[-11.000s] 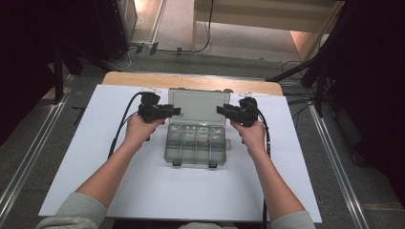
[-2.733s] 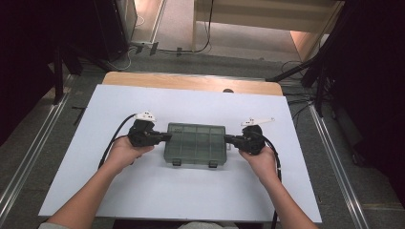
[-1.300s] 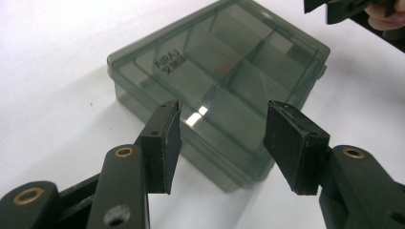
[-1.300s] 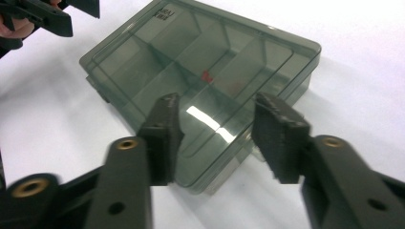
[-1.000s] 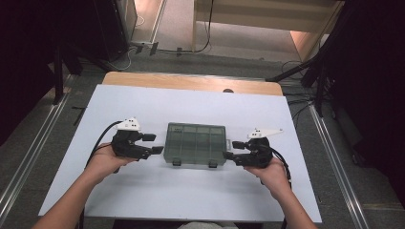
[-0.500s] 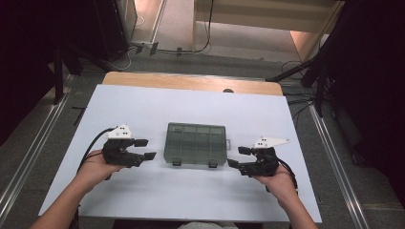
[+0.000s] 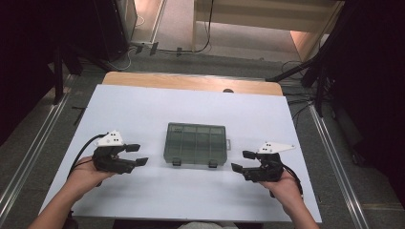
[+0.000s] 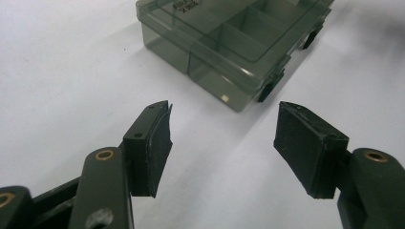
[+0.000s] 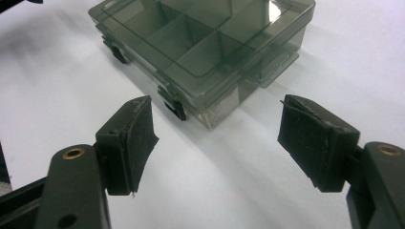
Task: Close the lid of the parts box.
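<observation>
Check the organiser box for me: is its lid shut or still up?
Shut. The lid lies flat on the organiser box, both front latches sit down, and the compartments look empty through it.

Smoke-grey translucent plastic compartment box (image 7: pixel 196 144), flat and rectangular, lies lid-up on the white table sheet, roughly central, long side running across the table. Lid is closed; two dark latches (image 7: pixel 176 162) sit on the near long wall, a small clear hang tab (image 9: pixel 276 66) juts from one short end, and small black print marks a far corner of the lid. Internal dividers are visible through the lid, splitting the interior into several compartments that look empty; the box sits level and nothing touches it.
</observation>
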Demonstrator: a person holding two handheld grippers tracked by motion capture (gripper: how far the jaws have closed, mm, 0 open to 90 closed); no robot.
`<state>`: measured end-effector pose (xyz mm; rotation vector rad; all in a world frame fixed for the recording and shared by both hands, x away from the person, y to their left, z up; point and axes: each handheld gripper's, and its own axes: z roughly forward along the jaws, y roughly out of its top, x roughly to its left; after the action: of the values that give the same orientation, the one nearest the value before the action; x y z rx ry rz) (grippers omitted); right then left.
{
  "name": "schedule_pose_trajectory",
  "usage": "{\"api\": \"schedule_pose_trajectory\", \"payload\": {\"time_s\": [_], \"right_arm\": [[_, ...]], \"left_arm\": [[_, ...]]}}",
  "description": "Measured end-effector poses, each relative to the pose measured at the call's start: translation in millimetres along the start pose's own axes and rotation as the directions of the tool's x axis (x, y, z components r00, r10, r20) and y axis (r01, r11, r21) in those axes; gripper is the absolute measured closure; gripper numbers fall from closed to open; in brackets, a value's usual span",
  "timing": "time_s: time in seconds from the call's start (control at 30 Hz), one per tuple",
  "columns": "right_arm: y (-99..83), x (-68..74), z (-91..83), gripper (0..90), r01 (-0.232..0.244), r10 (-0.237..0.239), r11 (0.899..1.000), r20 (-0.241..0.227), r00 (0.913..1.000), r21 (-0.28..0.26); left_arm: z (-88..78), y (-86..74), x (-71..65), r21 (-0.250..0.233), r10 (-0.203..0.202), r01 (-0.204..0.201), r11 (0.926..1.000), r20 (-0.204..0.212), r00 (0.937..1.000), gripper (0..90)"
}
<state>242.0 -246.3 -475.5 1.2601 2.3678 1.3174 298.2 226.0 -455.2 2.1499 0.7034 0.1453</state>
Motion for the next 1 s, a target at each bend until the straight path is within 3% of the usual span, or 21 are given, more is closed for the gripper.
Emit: {"api": "schedule_pose_trajectory", "payload": {"time_s": [0.67,1.0], "right_arm": [[-14.2,-0.2,-12.6,27.3,0.005,-0.005,1.0,0.024,0.9997,0.007],[-18.2,-2.1,-13.8,27.2,0.002,-0.003,1.0,0.037,0.9993,0.017]], "left_arm": [[-20.1,-20.0,2.3,0.018,-0.007,0.008,0.9998,-0.054,0.9985,36.8],[-22.3,-24.3,5.4,0.036,-0.017,0.019,0.9992,-0.071,0.9973,36.8]]}}
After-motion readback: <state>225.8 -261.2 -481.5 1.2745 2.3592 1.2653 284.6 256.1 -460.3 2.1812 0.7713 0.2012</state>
